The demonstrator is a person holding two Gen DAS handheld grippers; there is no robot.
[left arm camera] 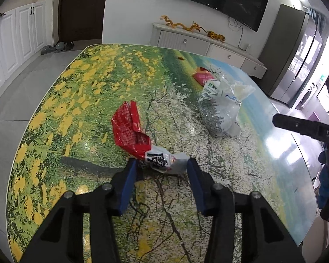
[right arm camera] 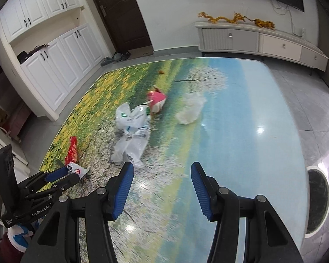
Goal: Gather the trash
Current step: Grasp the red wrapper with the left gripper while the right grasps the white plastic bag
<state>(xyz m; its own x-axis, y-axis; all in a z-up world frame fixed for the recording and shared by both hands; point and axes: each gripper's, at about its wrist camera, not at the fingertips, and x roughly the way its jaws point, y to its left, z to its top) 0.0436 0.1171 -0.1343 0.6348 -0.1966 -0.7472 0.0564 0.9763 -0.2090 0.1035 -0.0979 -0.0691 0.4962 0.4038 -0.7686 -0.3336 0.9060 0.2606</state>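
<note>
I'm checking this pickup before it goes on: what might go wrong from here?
1. The left claw straddles only the white tail of the red wrapper, with no clear pad contact; thin foil may slip out when lifted.
2. The table is glossy, so the wrapper may slide away.
3. The right claw is open and empty; the clear plastic bag is light and easily pushed.

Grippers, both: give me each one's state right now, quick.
Left gripper: jaws around the red-and-white wrapper; grip cannot be told.
Right gripper: jaws open, empty.
</note>
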